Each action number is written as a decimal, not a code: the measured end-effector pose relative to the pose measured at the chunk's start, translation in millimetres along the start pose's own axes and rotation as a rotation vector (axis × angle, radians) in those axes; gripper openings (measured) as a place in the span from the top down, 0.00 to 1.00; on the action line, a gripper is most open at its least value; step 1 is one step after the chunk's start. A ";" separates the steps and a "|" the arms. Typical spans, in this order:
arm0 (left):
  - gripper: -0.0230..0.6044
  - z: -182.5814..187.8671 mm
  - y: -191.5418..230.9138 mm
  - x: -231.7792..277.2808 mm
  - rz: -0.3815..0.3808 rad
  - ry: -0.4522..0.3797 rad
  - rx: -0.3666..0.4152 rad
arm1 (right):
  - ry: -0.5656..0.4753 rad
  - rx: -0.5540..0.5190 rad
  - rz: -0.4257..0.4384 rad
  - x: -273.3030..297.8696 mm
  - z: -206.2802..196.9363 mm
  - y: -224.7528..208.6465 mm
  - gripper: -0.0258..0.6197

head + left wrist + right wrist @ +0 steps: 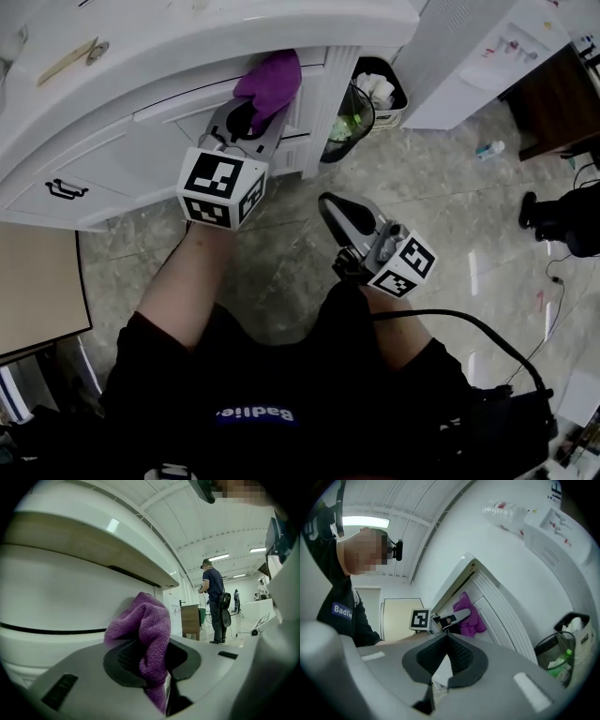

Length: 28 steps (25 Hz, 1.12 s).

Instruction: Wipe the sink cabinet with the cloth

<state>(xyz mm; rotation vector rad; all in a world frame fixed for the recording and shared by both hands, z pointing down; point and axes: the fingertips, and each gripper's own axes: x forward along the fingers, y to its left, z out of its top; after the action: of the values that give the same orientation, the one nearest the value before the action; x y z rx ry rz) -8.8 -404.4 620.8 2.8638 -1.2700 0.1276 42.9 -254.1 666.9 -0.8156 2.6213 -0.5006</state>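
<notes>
A purple cloth is pinched in my left gripper and pressed against the white sink cabinet, just under the countertop edge near the cabinet's right corner. In the left gripper view the cloth bunches up between the jaws with the cabinet front right behind it. My right gripper hangs lower over the floor, shut and holding nothing. The right gripper view shows its jaws meeting at the tips, with the cloth and the left gripper beyond them.
A black bin with green waste and a second bin stand right of the cabinet. A cabinet handle is at the left. A white appliance is at the upper right. A person stands far off.
</notes>
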 end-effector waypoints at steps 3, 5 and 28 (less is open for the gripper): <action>0.82 -2.3 -22.5 24.8 -0.045 0.006 0.001 | -0.003 -0.003 -0.034 -17.7 4.1 -6.2 0.97; 0.82 -5.2 -35.2 39.0 -0.069 0.019 0.013 | -0.008 -0.010 -0.039 -22.9 5.9 -6.6 0.97; 0.82 -64.1 120.1 -139.1 0.319 0.039 -0.043 | 0.048 0.022 0.091 18.5 -32.4 25.8 0.97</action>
<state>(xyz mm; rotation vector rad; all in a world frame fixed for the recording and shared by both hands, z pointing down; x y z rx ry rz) -195.3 -379.7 670.7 2.5877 -1.6879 0.1533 2.7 -237.8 680.2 -0.6823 2.6774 -0.5298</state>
